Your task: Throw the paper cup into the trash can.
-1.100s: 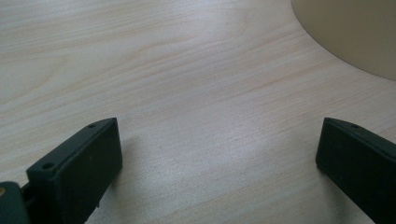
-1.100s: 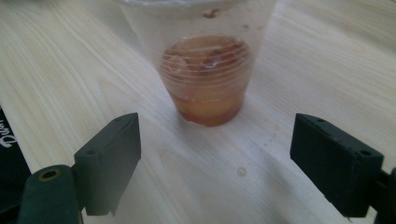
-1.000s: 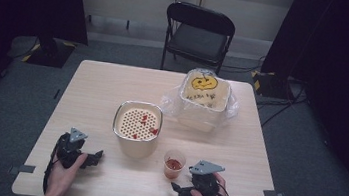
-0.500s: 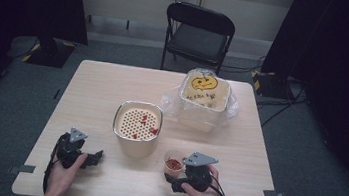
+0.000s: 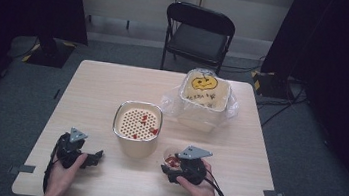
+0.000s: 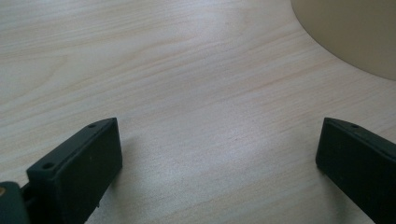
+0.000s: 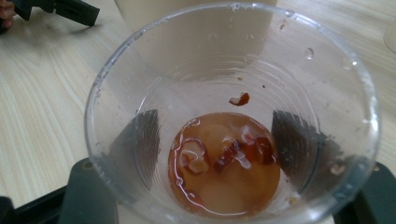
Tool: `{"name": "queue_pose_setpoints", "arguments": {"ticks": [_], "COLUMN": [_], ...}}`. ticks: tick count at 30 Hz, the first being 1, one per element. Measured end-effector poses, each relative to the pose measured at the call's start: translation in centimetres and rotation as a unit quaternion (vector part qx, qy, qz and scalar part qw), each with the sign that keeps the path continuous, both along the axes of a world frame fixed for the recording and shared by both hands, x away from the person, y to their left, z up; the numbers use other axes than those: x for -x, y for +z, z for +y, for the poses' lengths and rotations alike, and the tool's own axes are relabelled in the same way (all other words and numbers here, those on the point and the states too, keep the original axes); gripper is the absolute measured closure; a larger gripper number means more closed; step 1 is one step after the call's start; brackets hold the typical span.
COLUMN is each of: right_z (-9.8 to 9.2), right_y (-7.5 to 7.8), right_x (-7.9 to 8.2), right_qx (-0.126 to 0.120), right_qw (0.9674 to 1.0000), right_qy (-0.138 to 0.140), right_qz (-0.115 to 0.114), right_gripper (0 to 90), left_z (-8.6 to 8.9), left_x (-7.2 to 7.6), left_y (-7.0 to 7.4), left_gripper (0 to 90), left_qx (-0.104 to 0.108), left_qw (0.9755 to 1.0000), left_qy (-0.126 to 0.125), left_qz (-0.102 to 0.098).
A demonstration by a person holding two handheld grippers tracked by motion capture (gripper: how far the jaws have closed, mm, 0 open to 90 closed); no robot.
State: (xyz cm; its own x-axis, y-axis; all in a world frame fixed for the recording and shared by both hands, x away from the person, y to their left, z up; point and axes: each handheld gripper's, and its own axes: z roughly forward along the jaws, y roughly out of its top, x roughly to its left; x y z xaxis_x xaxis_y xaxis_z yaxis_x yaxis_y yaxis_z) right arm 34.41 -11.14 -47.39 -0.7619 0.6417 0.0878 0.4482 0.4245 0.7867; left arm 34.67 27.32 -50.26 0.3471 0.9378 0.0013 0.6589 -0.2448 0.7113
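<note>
A clear plastic cup [image 5: 170, 158] [image 7: 229, 140] with reddish liquid and red bits stands near the table's front edge. My right gripper [image 5: 172, 163] [image 7: 217, 135] has its jaws on either side of the cup. They have just been closing and now press on its wall. My left gripper [image 5: 95, 158] [image 6: 219, 133] rests on the table at the front left, open, with bare wood between its jaws. A cream pot with a metal rim and a perforated insert [image 5: 137, 122] holds a few red bits; it stands between the two grippers, a little farther back.
A tub with a pumpkin face on its lid [image 5: 204, 94] sits in a clear bag at the back right of the table [image 5: 108, 85]. A black folding chair [image 5: 198, 33] stands behind it. The pot's side [image 6: 355, 32] lies close to my left gripper.
My right gripper has moved left up to the plastic cup, and its jaws have closed around it. The left gripper has stayed where it was.
</note>
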Motion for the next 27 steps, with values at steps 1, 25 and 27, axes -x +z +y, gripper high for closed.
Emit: {"name": "queue_pose_setpoints", "arguments": {"ticks": [1,25,27], "right_z": [0.0,-0.9,-0.9], "right_y": [0.0,2.8,3.3], "right_x": [0.0,-1.1,-1.3], "right_qx": [-0.002,-0.033,-0.034], "right_qw": [1.0000,0.9992,0.9991], "right_qy": [0.000,-0.017,-0.020], "right_qz": [0.000,-0.014,-0.018], "right_gripper": [34.5,40.0,40.2], "left_z": [0.0,0.0,0.0], "left_x": [0.0,0.0,0.0], "left_y": [0.0,0.0,0.0], "left_gripper": [0.0,0.0,0.0], "left_qx": [0.000,0.000,0.000], "left_qw": [1.0000,1.0000,1.0000], "left_qy": [0.000,0.000,0.000], "left_qz": [0.000,0.000,0.000]}}
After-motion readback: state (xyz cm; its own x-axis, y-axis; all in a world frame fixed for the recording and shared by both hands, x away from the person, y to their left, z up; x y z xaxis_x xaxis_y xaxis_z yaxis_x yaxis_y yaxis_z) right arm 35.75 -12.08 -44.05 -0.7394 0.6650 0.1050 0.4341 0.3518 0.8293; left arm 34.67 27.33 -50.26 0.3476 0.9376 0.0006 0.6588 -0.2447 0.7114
